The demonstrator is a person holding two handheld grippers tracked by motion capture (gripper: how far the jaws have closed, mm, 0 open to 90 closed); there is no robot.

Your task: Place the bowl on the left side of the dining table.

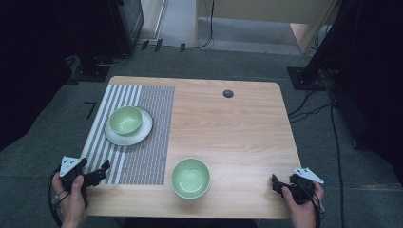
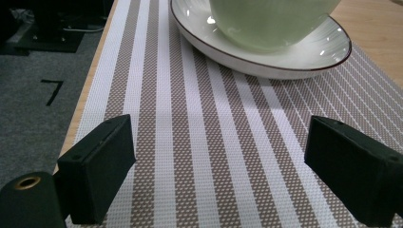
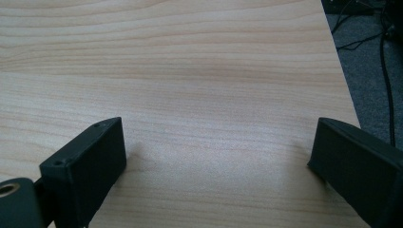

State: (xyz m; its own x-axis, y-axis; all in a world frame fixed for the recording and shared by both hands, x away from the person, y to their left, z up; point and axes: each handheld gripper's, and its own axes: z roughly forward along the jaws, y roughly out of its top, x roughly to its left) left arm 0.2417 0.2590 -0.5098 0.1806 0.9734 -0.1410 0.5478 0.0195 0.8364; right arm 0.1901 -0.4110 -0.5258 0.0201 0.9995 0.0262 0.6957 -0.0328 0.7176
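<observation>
A pale green bowl (image 1: 125, 119) sits in a white plate (image 1: 142, 133) on the striped placemat (image 1: 142, 156) at the table's left; the left gripper view has the same bowl (image 2: 271, 23) and plate (image 2: 285, 61) just ahead. A second green bowl (image 1: 190, 177) stands alone on the bare wood near the front edge. My left gripper (image 1: 102, 172) rests open over the mat's front left corner, jaws wide with nothing between them (image 2: 218, 166). My right gripper (image 1: 275, 183) is open at the front right corner, above bare wood (image 3: 218, 156).
The wooden table (image 1: 228, 128) has a small round hole (image 1: 228, 93) near its far edge. Dark carpet, cables (image 1: 309, 111) and equipment stands surround it. A black mark (image 2: 51, 90) lies on the floor left of the mat.
</observation>
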